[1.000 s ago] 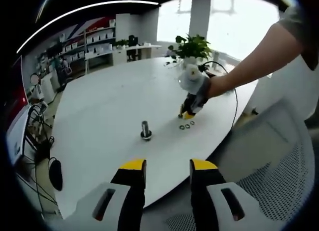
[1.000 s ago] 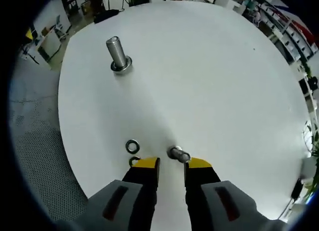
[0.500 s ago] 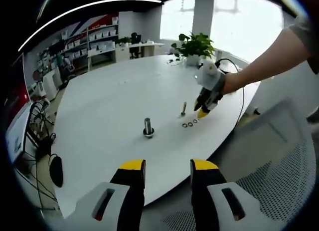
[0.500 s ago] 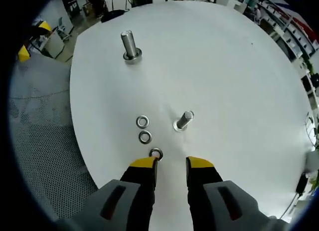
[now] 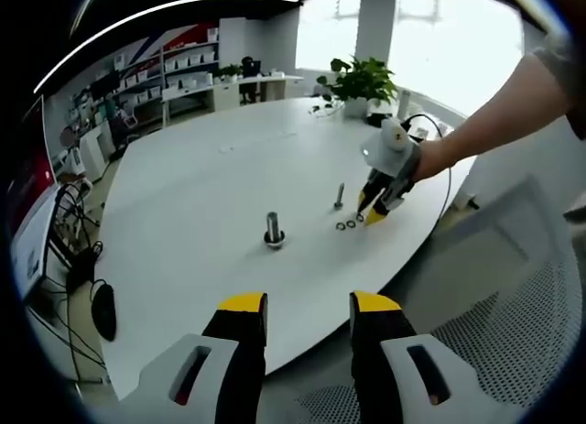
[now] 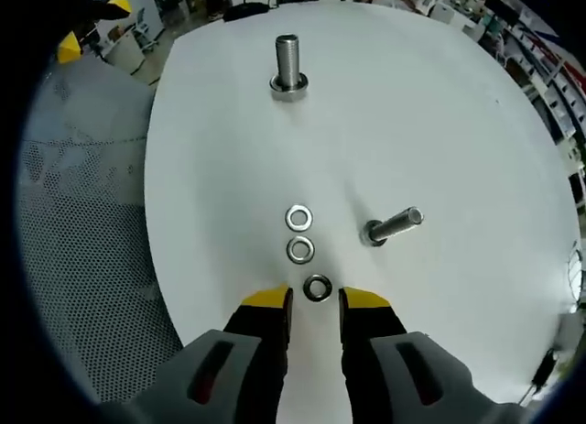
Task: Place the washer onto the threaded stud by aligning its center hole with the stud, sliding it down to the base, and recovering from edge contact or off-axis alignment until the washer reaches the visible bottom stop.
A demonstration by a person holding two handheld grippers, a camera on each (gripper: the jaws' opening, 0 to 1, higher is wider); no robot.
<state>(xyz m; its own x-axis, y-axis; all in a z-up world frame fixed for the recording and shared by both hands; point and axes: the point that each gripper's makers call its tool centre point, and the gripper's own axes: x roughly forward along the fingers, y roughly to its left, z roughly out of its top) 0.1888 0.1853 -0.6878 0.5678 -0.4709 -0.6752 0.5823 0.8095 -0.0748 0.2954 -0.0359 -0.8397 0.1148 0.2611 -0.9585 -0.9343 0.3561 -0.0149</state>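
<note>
Three steel washers lie in a row on the white table [image 6: 476, 122]: the far washer [image 6: 298, 217], the middle washer [image 6: 300, 251] and the nearest washer [image 6: 318, 288]. My right gripper [image 6: 316, 303] is open, its yellow tips just behind the nearest washer and either side of it, holding nothing. A thick threaded stud [image 6: 289, 67] stands upright on a wide base further ahead. A thinner bolt [image 6: 394, 226] stands to the right of the washers. In the left gripper view my left gripper [image 5: 309, 307] hangs open off the table's edge, far from the stud [image 5: 273, 230], washers [image 5: 346, 225] and right gripper [image 5: 377, 211].
A person's arm [image 5: 485, 122] reaches in from the right holding the right gripper. A mesh chair [image 5: 513, 332] sits close by the table's edge. A potted plant [image 5: 362, 81] and cables stand at the far side. Shelves and desks fill the room behind.
The right gripper has drawn back from the thin bolt and swung over, so it now lines up behind the row of washers. The left gripper has stayed where it was.
</note>
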